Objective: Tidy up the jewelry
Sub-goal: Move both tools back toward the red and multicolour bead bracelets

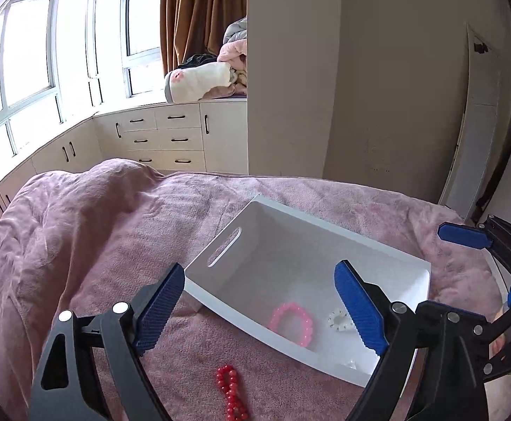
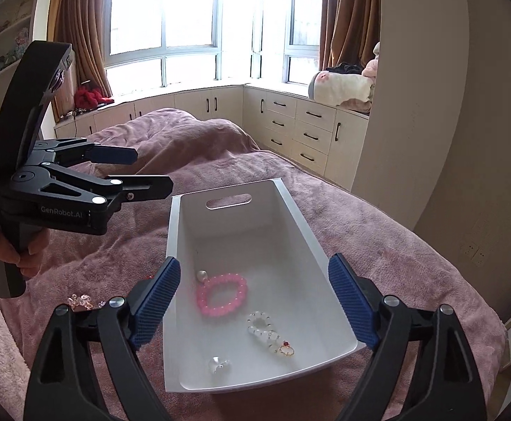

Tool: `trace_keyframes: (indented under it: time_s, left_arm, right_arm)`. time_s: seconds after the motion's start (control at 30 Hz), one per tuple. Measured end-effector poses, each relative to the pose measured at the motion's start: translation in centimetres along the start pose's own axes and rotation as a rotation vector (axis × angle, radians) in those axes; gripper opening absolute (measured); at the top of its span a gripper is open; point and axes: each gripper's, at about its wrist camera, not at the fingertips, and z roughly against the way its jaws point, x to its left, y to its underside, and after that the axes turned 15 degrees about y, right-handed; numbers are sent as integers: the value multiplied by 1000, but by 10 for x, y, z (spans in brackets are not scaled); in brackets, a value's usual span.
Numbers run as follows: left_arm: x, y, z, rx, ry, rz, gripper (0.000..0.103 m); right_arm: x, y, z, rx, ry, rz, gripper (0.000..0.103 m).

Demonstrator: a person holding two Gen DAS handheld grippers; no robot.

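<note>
A white bin (image 1: 388,249) (image 2: 304,242) sits on the pink bedspread. Inside lie a pink bead bracelet (image 1: 292,322) (image 2: 221,294), a clear bead bracelet (image 2: 264,328), a small gold ring (image 2: 286,349), a pearl (image 2: 202,275) and a clear piece (image 2: 219,365). A red bead string (image 1: 231,391) lies on the bed in front of the bin. My left gripper (image 1: 260,310) (image 2: 146,168) is open and empty above the bin's near left edge. My right gripper (image 2: 255,305) is open and empty over the bin; it also shows in the left wrist view (image 1: 472,242).
A pale pink crystal piece (image 2: 81,300) lies on the bedspread (image 2: 378,245) left of the bin. White cabinets (image 2: 301,129) run under the windows behind the bed. A wall (image 1: 378,87) stands beyond the bed's far side.
</note>
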Motion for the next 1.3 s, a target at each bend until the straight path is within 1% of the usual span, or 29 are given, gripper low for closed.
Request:
trace_keyframes:
  time_s: [0.17, 0.3, 0.43, 0.57, 0.77, 0.87, 1.0, 1.13, 1.23, 1.3]
  left_arm:
    - [10, 2, 36, -39, -30, 1, 92]
    - [19, 8, 68, -69, -63, 0, 93]
    - [29, 16, 102, -101, -99, -7, 93]
    - [41, 33, 130, -105, -113, 8, 94]
    - [61, 62, 172, -118, -170, 7, 94]
    - [73, 78, 188, -118, -173, 24, 95]
    - [85, 102, 197, -91, -182, 25, 95]
    - [89, 129, 193, -22, -180, -21, 95]
    - [89, 146, 182, 32, -165, -49, 95]
    - [91, 156, 171, 67, -130, -45, 95]
  right_arm:
    - [14, -14, 19, -56, -11, 12, 91]
    - [31, -24, 34, -90, -27, 52, 93]
    - [50, -33, 50, -128, -47, 85, 98]
    - [70, -39, 59, -145, -81, 103, 98]
    - [107, -43, 66, -155, -127, 137, 98]
    - [126, -42, 65, -157, -147, 158, 98]
    - [151, -38, 59, -152, -170, 201, 98]
    - [175, -27, 50, -126, -199, 236, 98]
    - [188, -16, 37, -89, -219, 246, 98]
    - [196, -6, 27, -65, -231, 254, 98]
